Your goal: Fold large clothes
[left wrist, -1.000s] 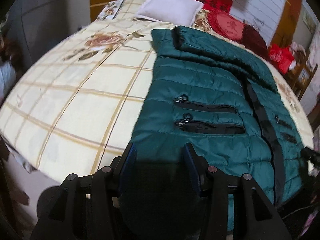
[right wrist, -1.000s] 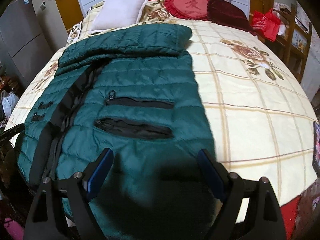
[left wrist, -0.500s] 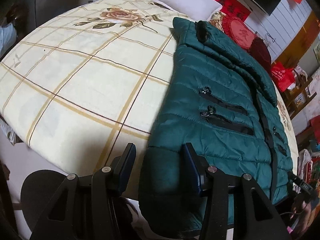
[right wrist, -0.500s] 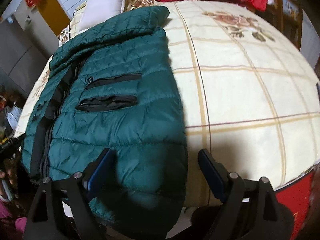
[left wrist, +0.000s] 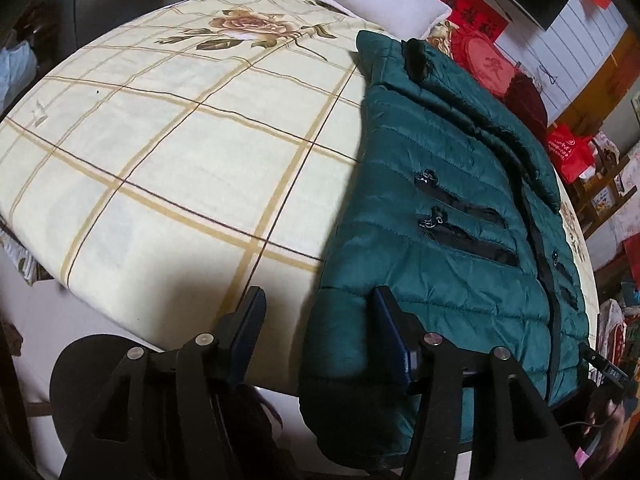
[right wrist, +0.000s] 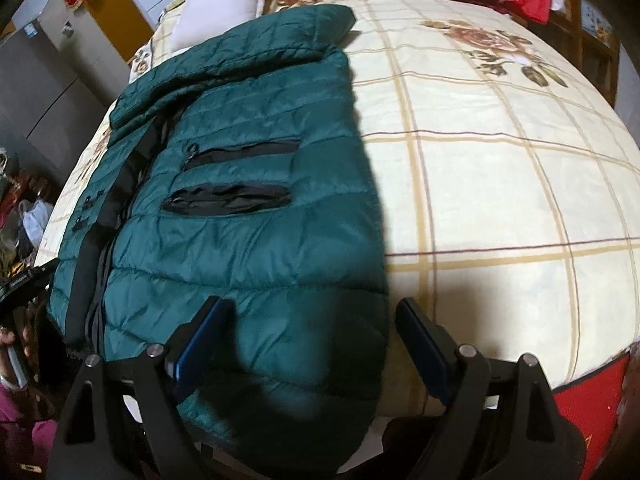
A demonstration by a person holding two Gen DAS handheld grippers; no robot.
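Nearest, the left tongs (left wrist: 316,320) stand wide, their jaws having just been opening; the hem corner of the green jacket (left wrist: 452,216) hangs between them, touching the right-hand pad only. The right tongs (right wrist: 308,344) gape wide around the other hem corner, neither pad pressing. The jacket lies flat on the checked bed (left wrist: 168,168), its hem over the near edge, collar toward the far white pillow (left wrist: 384,4).

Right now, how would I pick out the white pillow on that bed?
Start at the big bed with its cream checked cover. Look to its far end, beyond the green padded jacket. The white pillow lies there: plain and square, while the cushions beside it are red.
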